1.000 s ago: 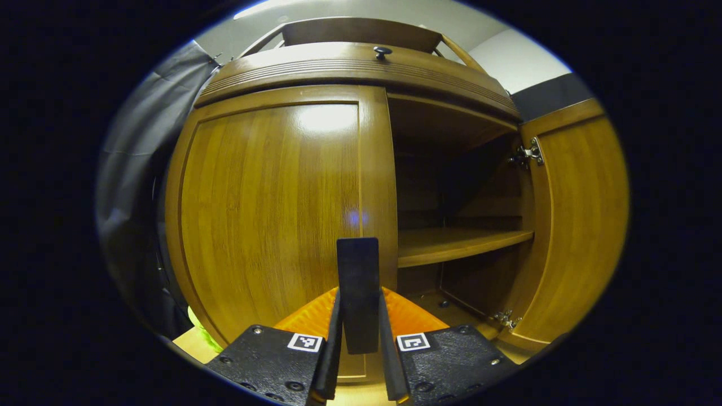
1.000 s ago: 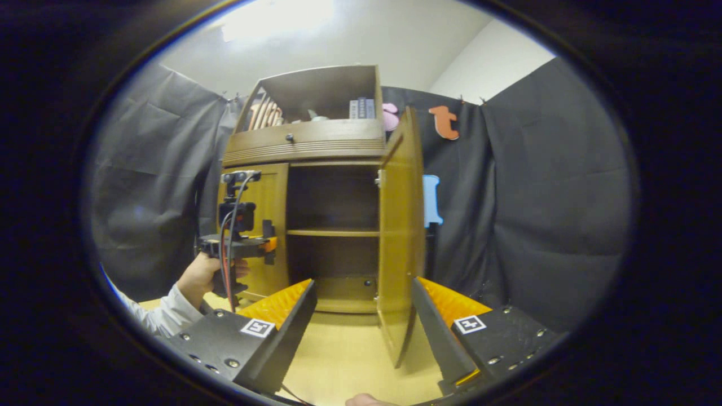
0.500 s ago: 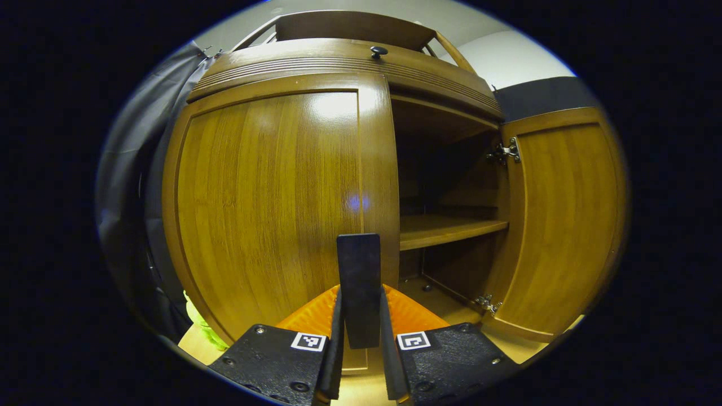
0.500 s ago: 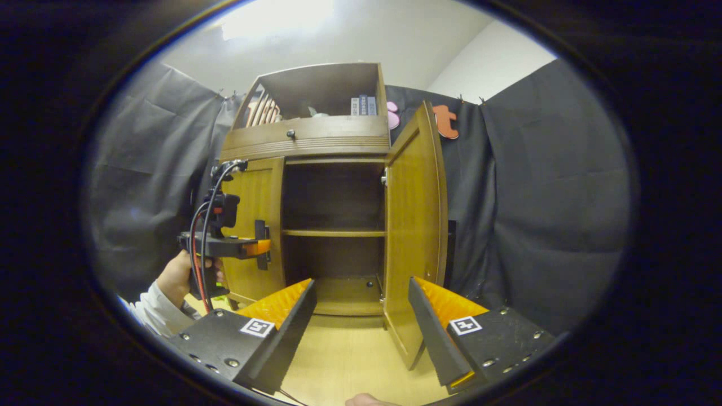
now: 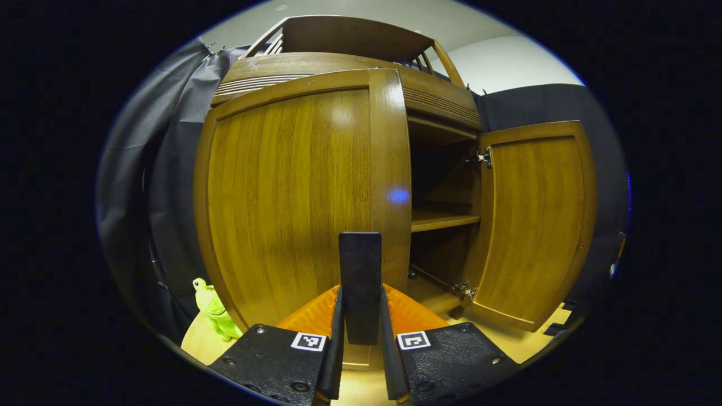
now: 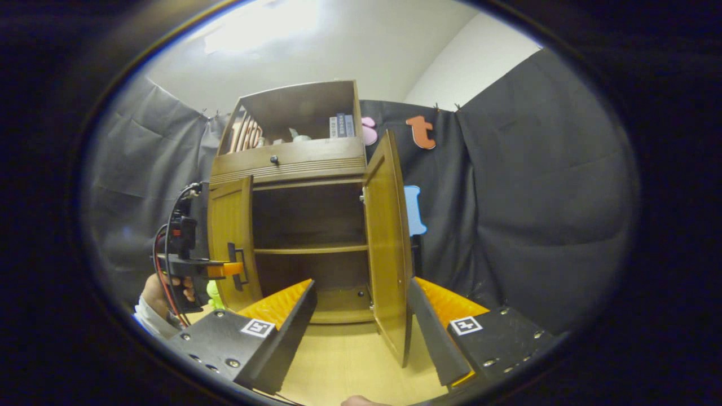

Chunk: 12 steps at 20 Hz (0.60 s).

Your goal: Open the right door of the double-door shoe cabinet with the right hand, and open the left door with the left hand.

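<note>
The wooden shoe cabinet (image 6: 293, 163) stands against the black cloth. Its right door (image 6: 386, 237) is swung wide open and seen nearly edge-on; in the left gripper view the same right door (image 5: 533, 220) shows its inner face. My right gripper (image 6: 361, 281) is open, holds nothing and hangs well short of that door. The left door (image 5: 293, 186) stands partly open. My left gripper (image 5: 361, 293) is shut on its black vertical handle (image 5: 360, 270). From the right gripper view, the left gripper (image 6: 225, 269) grips the handle (image 6: 238, 266) of the left door (image 6: 228, 237), held by a hand (image 6: 152, 287).
Inside, a bare shelf (image 5: 443, 221) crosses the cabinet. A drawer with a knob (image 6: 274, 159) and an open top shelf with books (image 6: 338, 125) sit above. A green plush toy (image 5: 213, 307) stands on the light wooden floor (image 6: 344, 361) left of the cabinet.
The left door has swung outward from shut to partly open with my left gripper on its handle. The right door stays open; my right gripper shifted slightly, still open.
</note>
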Available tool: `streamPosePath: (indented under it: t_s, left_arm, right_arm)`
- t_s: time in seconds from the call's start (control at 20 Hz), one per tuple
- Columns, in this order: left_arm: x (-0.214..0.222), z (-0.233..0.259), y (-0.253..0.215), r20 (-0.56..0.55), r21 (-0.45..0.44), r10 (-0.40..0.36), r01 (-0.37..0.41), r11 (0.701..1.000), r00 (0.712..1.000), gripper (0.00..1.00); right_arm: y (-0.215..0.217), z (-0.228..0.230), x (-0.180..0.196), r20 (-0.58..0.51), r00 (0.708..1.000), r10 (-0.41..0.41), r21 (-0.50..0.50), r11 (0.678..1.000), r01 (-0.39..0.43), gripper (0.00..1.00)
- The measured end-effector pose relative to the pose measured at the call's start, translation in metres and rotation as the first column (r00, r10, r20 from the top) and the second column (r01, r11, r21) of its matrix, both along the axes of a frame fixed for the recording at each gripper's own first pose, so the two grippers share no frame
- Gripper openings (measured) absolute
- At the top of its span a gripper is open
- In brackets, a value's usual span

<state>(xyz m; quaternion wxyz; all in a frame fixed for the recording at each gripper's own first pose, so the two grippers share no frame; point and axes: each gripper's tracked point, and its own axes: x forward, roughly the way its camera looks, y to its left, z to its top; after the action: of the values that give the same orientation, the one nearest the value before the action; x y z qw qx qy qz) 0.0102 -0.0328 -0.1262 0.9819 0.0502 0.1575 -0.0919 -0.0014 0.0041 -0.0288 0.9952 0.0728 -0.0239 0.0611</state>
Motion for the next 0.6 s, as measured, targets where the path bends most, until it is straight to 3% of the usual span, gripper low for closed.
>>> streamPosePath:
  t_s: [0.4, 0.6]
  left_arm:
    - [-0.041, 0.014, 0.022, 0.018, -0.002, -0.009, 0.009, 1.000, 1.000, 0.32]
    - [-0.058, 0.021, 0.033, 0.045, -0.060, -0.047, 0.050, 0.997, 0.998, 0.32]
  right_arm:
    - [0.008, 0.001, 0.003, -0.014, 1.000, -0.014, -0.041, 0.999, 0.014, 0.99]
    - [0.027, 0.001, 0.001, -0.011, 1.000, 0.014, -0.060, 0.998, -0.015, 0.96]
